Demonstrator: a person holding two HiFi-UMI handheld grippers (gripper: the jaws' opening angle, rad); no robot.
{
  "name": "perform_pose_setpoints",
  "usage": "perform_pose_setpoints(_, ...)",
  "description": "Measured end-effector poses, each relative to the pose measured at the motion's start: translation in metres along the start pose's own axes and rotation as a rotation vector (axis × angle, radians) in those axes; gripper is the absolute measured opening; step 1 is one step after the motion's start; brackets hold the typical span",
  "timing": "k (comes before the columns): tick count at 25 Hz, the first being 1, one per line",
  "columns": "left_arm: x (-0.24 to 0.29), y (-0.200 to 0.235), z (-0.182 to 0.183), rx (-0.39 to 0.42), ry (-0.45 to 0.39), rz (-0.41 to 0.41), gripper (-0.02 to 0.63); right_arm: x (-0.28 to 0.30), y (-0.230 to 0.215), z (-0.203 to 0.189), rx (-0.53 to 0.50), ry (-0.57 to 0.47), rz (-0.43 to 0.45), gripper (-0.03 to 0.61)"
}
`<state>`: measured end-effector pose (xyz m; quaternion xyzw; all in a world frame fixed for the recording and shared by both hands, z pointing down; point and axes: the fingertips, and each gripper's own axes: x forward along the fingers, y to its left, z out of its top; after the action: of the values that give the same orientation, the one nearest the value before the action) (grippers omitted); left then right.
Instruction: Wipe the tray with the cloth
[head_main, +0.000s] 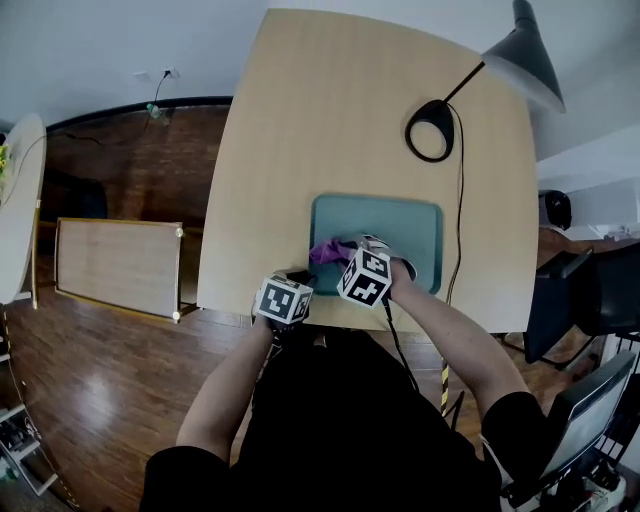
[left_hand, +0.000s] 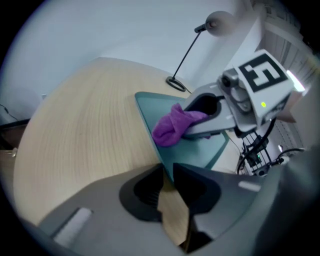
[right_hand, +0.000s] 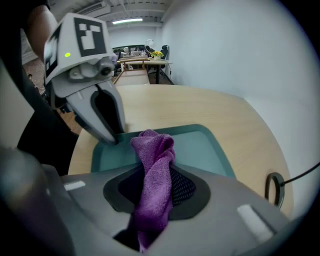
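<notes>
A teal tray (head_main: 402, 222) lies on the near part of the wooden table (head_main: 330, 120). My left gripper (head_main: 303, 282) is at the tray's near left corner. In the left gripper view its jaws (left_hand: 167, 173) are shut on the tray's (left_hand: 149, 111) corner edge. My right gripper (head_main: 346, 254) hovers over the tray's left half, shut on a purple cloth (head_main: 329, 251). In the right gripper view the cloth (right_hand: 155, 162) bunches between the jaws (right_hand: 157, 175) and hangs onto the tray (right_hand: 200, 146). The left gripper (right_hand: 116, 136) shows there at the tray's corner. The cloth (left_hand: 172, 128) touches the tray floor.
A black desk lamp stands behind the tray, with its ring base (head_main: 431, 130) and shade (head_main: 530, 52). Its cable runs down the table's right side. A wooden board (head_main: 120, 265) leans on the floor at left. A dark chair (head_main: 585, 290) stands at right.
</notes>
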<state>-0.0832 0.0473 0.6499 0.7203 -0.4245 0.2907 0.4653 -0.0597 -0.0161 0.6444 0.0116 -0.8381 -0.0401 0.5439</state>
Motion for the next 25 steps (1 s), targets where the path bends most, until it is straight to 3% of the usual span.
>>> perform_pose_setpoints(6, 0.002, 0.002, 0.002, -0.010, -0.021, -0.017, 0.092, -0.008, 0.063, -0.014, 0.005, -0.006, 0.067, 0.104)
perform_pose_setpoints(10, -0.023, 0.012, 0.010, -0.084, -0.164, -0.062, 0.123, -0.006, 0.074, -0.016, -0.068, 0.013, 0.073, 0.103)
perform_pose_setpoints(14, -0.065, 0.036, -0.009, -0.194, -0.278, -0.027, 0.123, 0.001, 0.039, -0.004, -0.055, 0.015, 0.066, 0.103)
perform_pose_setpoints(20, -0.096, 0.059, -0.067, -0.352, -0.322, 0.052, 0.121, 0.020, -0.057, 0.032, 0.017, 0.033, -0.031, 0.103)
perform_pose_setpoints(25, -0.102, 0.061, -0.071, -0.339, -0.288, 0.112, 0.121, 0.019, -0.118, 0.039, 0.130, 0.048, -0.123, 0.105)
